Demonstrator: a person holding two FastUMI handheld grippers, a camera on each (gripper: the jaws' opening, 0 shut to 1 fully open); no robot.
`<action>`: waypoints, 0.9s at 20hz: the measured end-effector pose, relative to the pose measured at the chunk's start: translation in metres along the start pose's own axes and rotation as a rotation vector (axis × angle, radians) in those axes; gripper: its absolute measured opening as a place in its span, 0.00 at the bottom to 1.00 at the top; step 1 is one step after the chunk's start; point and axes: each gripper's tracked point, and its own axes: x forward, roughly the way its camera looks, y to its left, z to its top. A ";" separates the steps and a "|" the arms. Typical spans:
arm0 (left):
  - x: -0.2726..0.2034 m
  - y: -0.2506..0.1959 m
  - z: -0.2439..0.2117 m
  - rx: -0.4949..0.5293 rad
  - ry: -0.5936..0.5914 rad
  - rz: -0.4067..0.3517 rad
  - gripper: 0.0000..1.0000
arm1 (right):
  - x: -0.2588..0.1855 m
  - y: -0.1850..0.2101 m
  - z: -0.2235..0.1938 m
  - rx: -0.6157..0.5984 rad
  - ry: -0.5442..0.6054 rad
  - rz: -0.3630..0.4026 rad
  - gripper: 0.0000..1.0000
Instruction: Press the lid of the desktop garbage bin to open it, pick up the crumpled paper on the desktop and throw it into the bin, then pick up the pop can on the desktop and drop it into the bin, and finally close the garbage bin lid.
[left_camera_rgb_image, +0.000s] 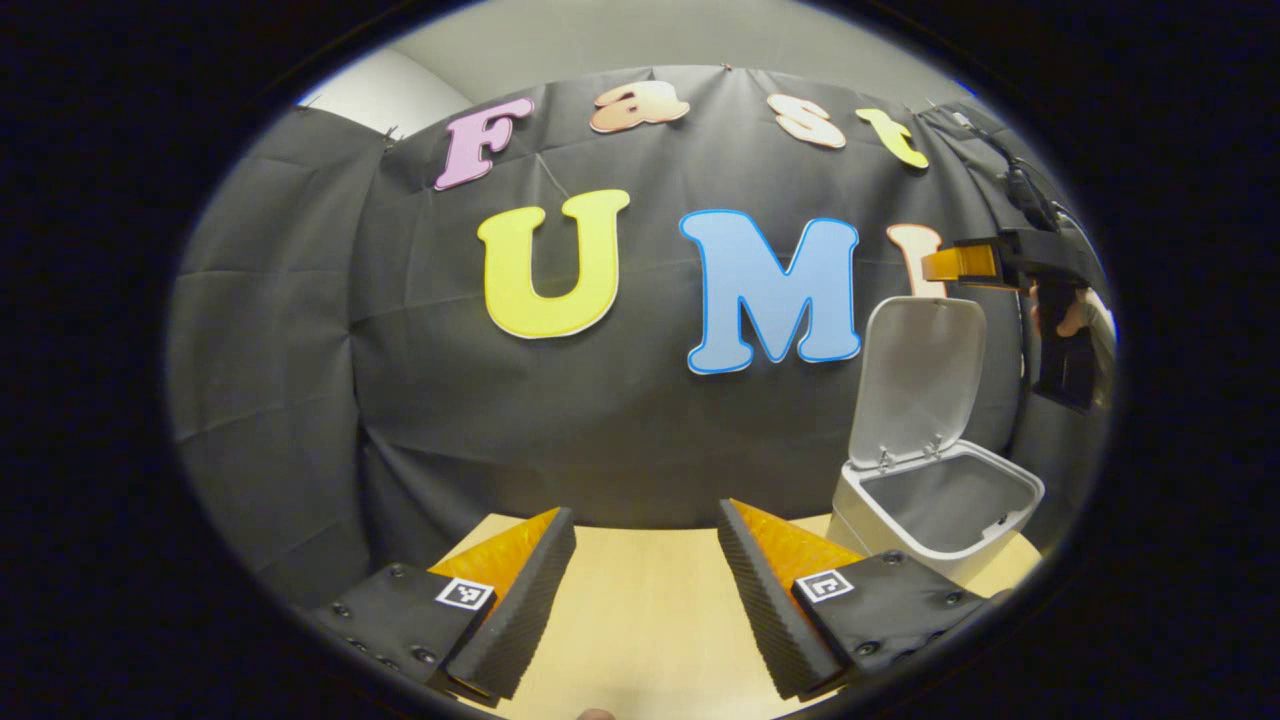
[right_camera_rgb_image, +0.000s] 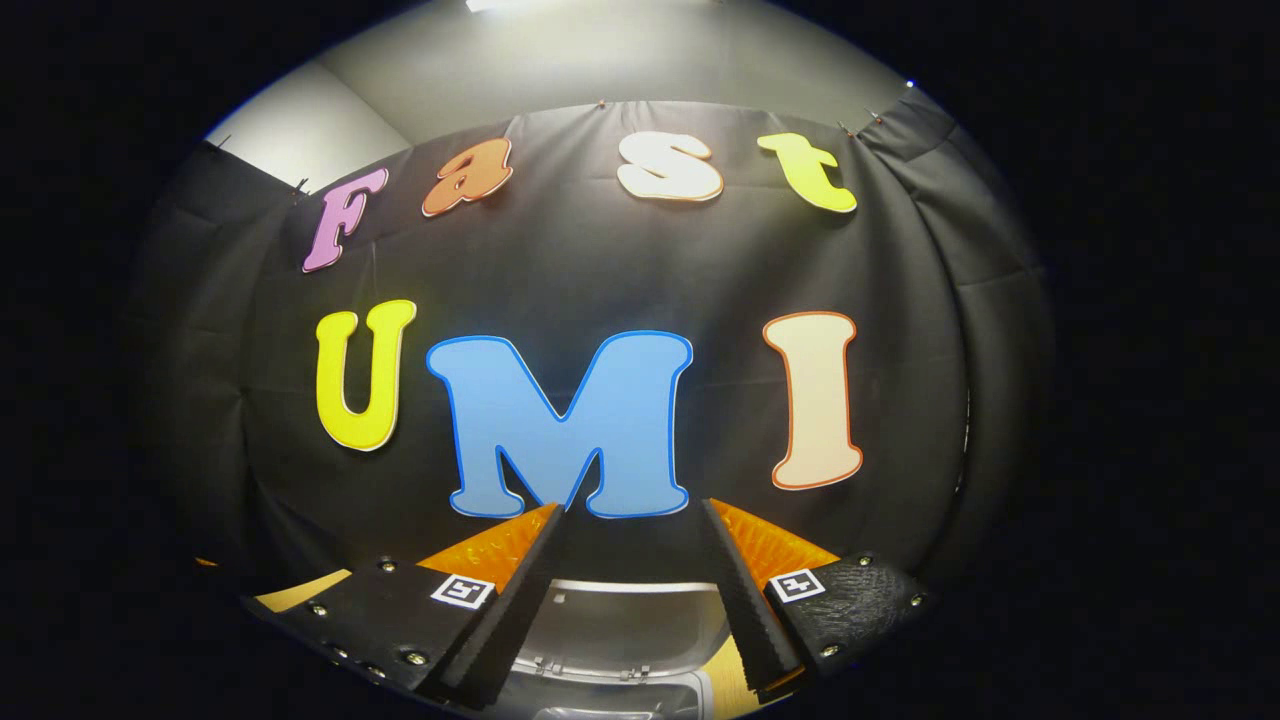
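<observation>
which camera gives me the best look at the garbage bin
The left gripper view: the garbage bin stands whole on the table, lid raised, opening visible. The right gripper view catches part of the open bin between its fingers, low in the picture.

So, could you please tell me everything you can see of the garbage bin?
The garbage bin is a small, pale, plastic-looking box with rounded corners, standing upright on the light wooden table close to the black cloth wall. Its lid is open, tipped up and back on hinges at the rear rim. The part of the inside that shows looks grey and bare. The right gripper hangs above the lid, apart from it; in the right gripper view the bin lies just below its fingers.
</observation>
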 end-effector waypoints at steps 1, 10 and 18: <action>0.000 0.001 -0.001 -0.003 0.001 0.002 0.97 | 0.004 0.000 0.000 -0.005 0.002 -0.003 0.85; -0.001 0.003 -0.001 -0.009 -0.001 0.011 0.97 | 0.013 0.004 -0.022 -0.043 0.070 0.001 0.85; 0.002 -0.006 0.000 -0.004 -0.007 -0.013 0.97 | -0.011 0.007 -0.030 -0.016 0.113 0.017 0.86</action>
